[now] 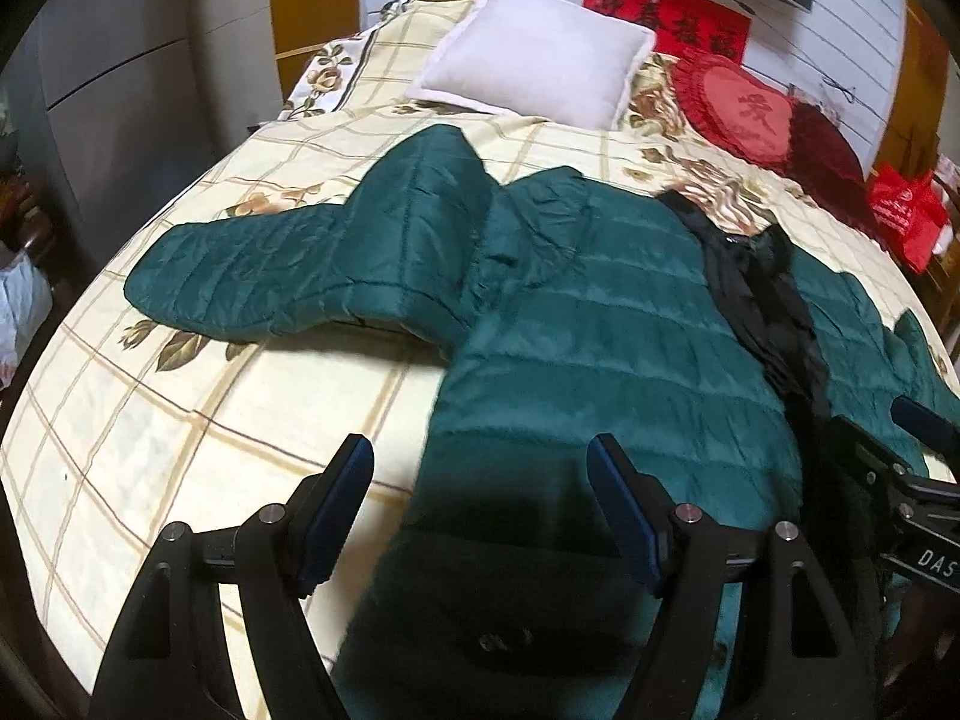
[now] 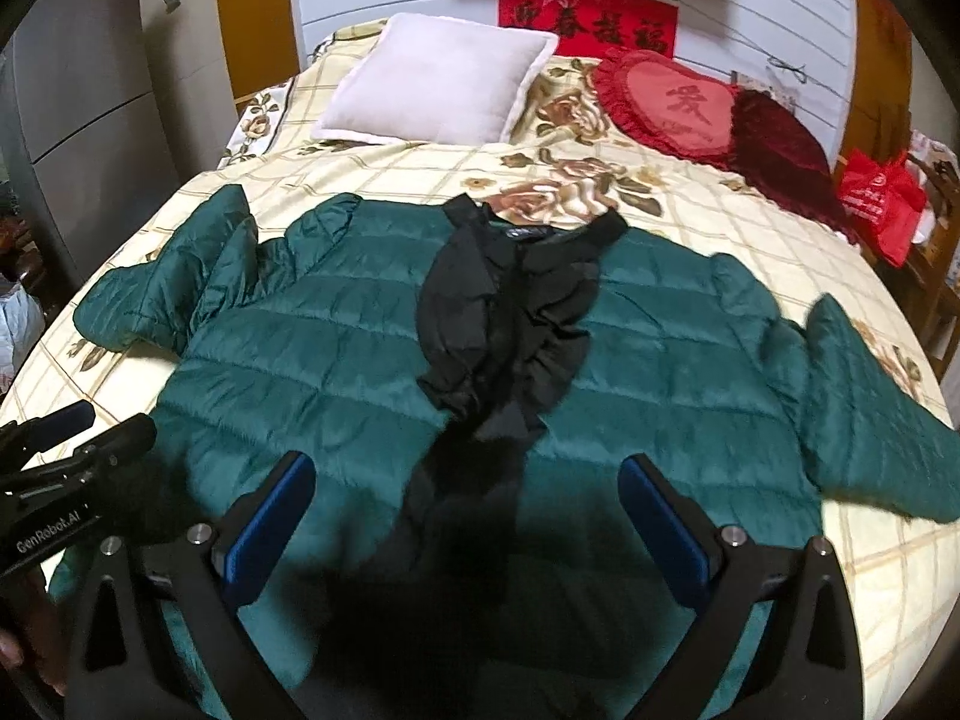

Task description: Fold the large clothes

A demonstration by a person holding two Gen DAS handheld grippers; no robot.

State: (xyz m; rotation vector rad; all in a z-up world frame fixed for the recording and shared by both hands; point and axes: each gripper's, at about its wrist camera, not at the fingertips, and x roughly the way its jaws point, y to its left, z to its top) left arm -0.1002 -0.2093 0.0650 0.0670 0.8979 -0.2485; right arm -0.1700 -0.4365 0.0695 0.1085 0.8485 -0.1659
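A dark green quilted puffer jacket [image 2: 372, 354] lies spread flat on the bed, front up, with a black ruffled collar and placket [image 2: 510, 312] down its middle. Its left sleeve [image 1: 270, 270] stretches out to the left and its right sleeve [image 2: 864, 408] lies out to the right. My left gripper [image 1: 480, 480] is open and empty, hovering over the jacket's lower left hem. My right gripper [image 2: 468, 492] is open and empty, above the jacket's lower middle. Each gripper shows at the edge of the other's view.
The bed [image 1: 180, 420] has a cream plaid floral cover. A pale pillow [image 2: 438, 84], a red heart cushion [image 2: 678, 102] and a dark red cushion [image 2: 780, 138] lie at the head. A red bag [image 2: 882, 198] stands at the right. Grey cabinets [image 2: 78, 108] stand at the left.
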